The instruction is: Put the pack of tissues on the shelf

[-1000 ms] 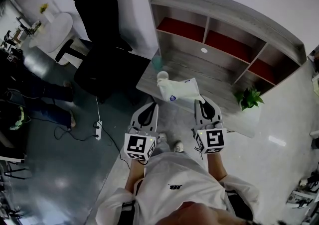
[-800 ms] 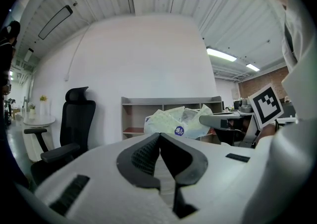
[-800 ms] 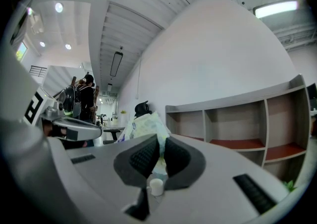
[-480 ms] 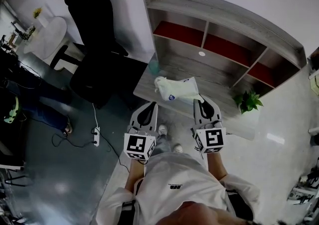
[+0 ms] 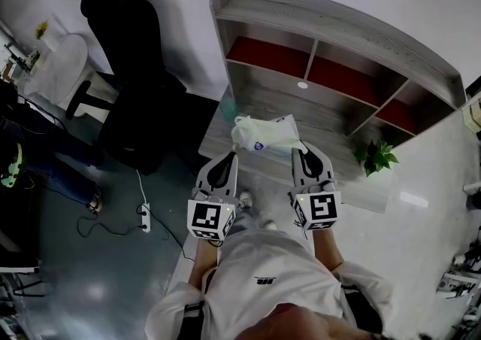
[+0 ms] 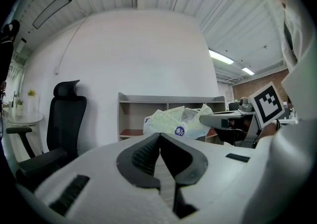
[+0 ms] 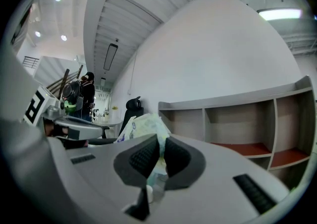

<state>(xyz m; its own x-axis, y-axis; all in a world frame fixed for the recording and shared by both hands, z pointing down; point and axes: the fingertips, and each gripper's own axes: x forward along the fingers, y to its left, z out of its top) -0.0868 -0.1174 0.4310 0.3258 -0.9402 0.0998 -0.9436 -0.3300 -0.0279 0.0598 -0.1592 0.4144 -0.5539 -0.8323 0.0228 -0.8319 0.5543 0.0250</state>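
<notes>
Pale crinkled tissue pack before shelf

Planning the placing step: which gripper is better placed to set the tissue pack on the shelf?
Right. The right gripper is shut on the edge of the pack of tissues and faces the shelf. The left gripper is shut on nothing, beside the pack.

Your right gripper has its jaws pinched on the crinkled wrapper of the pack of tissues. The pack stands up just beyond the pads, leaning left. Past it you face the grey shelf against the white wall, with red floors in its open compartments. A black office chair stands near the shelf's left end.
</notes>
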